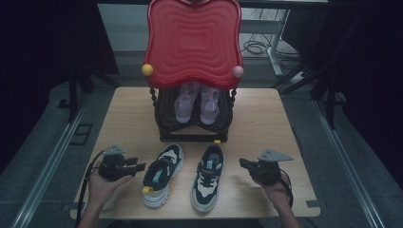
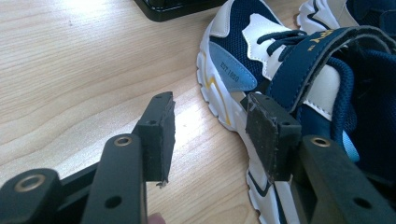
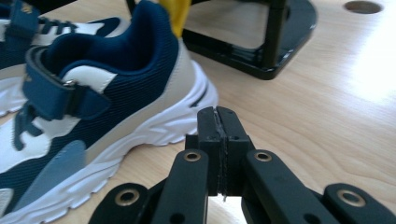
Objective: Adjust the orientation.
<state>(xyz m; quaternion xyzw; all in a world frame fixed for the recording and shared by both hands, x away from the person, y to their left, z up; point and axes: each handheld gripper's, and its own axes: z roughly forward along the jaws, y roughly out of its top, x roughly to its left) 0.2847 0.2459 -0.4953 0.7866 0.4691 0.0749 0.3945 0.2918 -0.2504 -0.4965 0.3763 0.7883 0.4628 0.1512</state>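
Note:
Two navy-and-white sneakers lie side by side on the wooden table [image 1: 266, 123], the left sneaker [image 1: 161, 175] and the right sneaker [image 1: 208, 178]. My left gripper [image 1: 140, 167] rests at the left sneaker's outer side. In the left gripper view my left gripper [image 2: 210, 112] is open with bare table between the jaws, and the left sneaker [image 2: 261, 70] lies just past the right-hand pad. My right gripper [image 1: 243, 163] sits to the right of the right sneaker. In the right gripper view my right gripper [image 3: 218, 116] has its pads pressed together, holding nothing, a short way from the right sneaker's [image 3: 107, 107] heel.
A black shoe rack [image 1: 192, 133] stands behind the sneakers, with a pair of pink shoes [image 1: 196, 102] on it. A red wavy panel [image 1: 192, 42] rises above it. The rack's base [image 3: 261, 56] lies beyond the right sneaker. Bare wood shows on both sides of the rack.

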